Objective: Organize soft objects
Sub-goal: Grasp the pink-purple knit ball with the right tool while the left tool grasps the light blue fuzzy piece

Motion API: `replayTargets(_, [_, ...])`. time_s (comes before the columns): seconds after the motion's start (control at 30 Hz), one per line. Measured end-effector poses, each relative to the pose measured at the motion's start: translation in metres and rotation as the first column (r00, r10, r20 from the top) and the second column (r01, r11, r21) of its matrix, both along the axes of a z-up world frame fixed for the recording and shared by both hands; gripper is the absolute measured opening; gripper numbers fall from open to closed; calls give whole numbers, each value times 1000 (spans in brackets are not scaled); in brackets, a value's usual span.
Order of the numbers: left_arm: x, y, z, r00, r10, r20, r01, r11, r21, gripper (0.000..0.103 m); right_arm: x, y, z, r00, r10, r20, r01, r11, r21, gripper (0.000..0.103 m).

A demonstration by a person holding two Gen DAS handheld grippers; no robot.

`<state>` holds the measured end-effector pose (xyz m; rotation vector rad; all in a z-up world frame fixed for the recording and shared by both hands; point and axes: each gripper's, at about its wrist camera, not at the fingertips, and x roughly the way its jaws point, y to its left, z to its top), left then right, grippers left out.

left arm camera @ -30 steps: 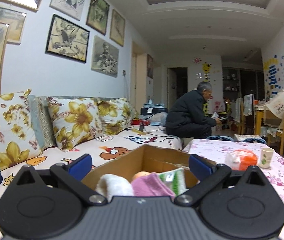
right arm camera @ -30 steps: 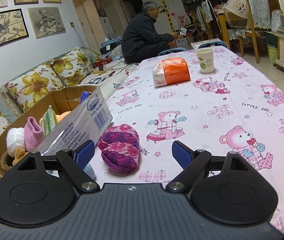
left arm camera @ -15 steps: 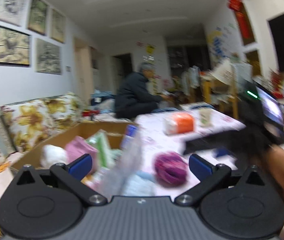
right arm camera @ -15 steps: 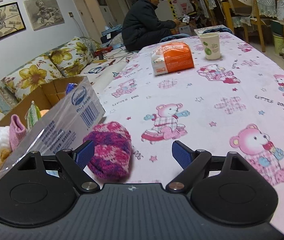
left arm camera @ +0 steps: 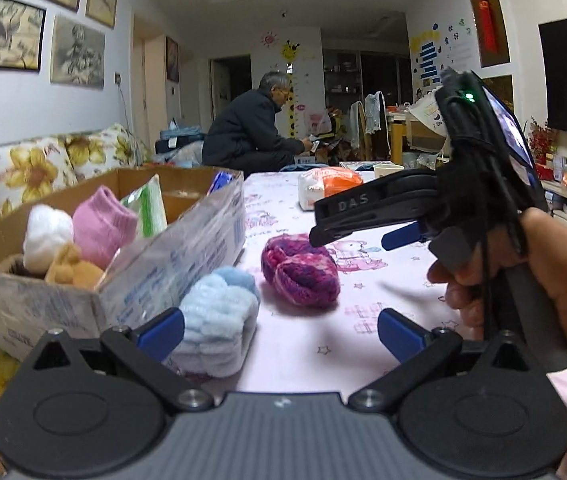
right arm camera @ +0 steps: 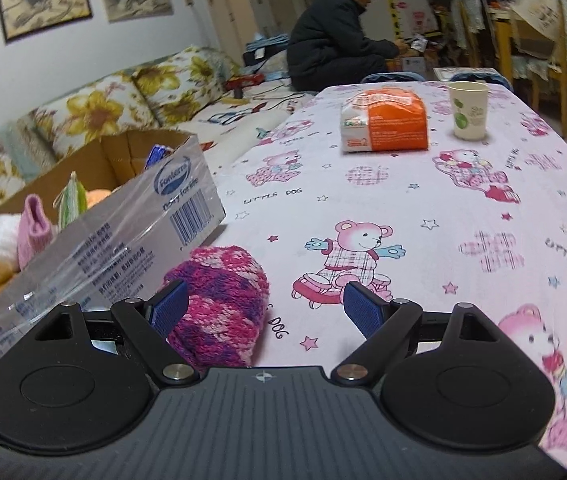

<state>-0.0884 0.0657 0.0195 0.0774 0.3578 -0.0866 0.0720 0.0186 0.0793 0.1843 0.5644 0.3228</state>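
Beside the cardboard box, on the bear-printed tabletop, lie two soft bundles: a fluffy pale-blue plush roll close against the box's glossy taped wall, and a nubbly pink-and-purple knitted ball just past it toward the tabletop's middle. Inside the box sit a white fuzzy ball, a ribbed pink sock and a tan plush piece, crowded at the near end. The left gripper has its jaws spread wide and empty, its left pad next to the blue roll. The right gripper also gapes with nothing held, its left pad against the knitted ball. Beyond the ball the cloth lies flat and open as far as an orange-and-white packet and a paper cup. A man in a dark jacket sits past the tabletop's far edge.
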Motion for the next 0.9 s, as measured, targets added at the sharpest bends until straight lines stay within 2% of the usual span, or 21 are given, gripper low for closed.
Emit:
replayTargets(0.13, [4, 0, -1, 1000, 20, -10, -20, 1000, 1, 102, 6, -6, -2, 1000, 13, 0, -13, 999, -51, 103])
replayTargets(0.23, [7, 4, -1, 1000, 25, -12, -25, 999, -31, 102, 6, -13, -2, 1000, -4, 13, 6, 996, -90, 103])
replayTargets(0.53, [31, 2, -9, 995, 55, -79, -57, 998, -26, 102, 8, -19, -1, 1000, 27, -7, -27, 1000, -7, 103])
replayTargets(0.67, [33, -3, -9, 995, 16, -98, -17, 1000, -15, 102, 9, -19, 1, 999, 40, -17, -40, 999, 27, 103])
replayTargets(0.73, [33, -3, -8, 995, -8, -101, 4, 999, -38, 102, 10, -21, 3, 999, 41, -20, -40, 998, 41, 103])
replayTargets(0.83, [33, -5, -4, 990, -79, -115, 71, 995, -76, 102, 11, -24, 6, 999, 44, -27, -42, 997, 68, 103])
replayTargets(0.9, [31, -10, -3, 979, -161, -127, 150, 985, -87, 102, 11, -26, 7, 999, 43, -26, -41, 996, 81, 103])
